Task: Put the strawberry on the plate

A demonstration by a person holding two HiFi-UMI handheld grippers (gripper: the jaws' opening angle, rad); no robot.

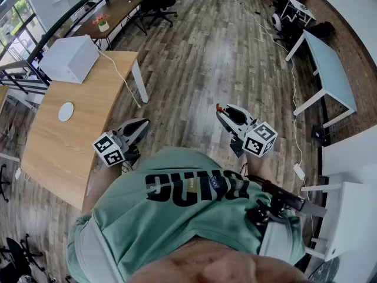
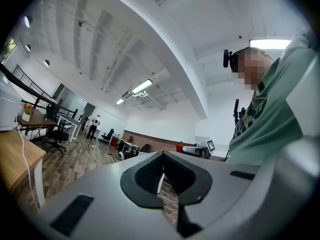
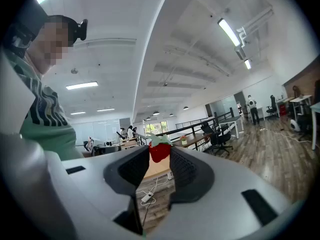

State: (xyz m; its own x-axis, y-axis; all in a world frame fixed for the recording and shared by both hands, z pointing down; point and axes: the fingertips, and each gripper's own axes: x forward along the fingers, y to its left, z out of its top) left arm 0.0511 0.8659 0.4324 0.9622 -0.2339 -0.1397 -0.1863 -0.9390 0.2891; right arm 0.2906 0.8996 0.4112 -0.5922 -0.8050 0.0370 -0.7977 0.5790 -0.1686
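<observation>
A red strawberry (image 3: 159, 151) with a green top sits pinched between the tips of my right gripper (image 3: 159, 155), which is shut on it. In the head view the strawberry (image 1: 218, 107) shows as a red spot at the tip of the right gripper (image 1: 221, 111), held in the air above the wooden floor. A small white plate (image 1: 66, 111) lies on the light wooden table (image 1: 56, 146) at the left. My left gripper (image 1: 140, 127) hangs near that table's right edge, its jaws shut with nothing between them (image 2: 162, 156). Both grippers point away from my body.
A white box (image 1: 72, 58) stands at the far end of the wooden table, with a cable (image 1: 121, 75) running from it. A pale table (image 1: 330, 69) stands at the right and another white surface (image 1: 350, 158) at the lower right. Office chairs (image 1: 156, 5) stand beyond.
</observation>
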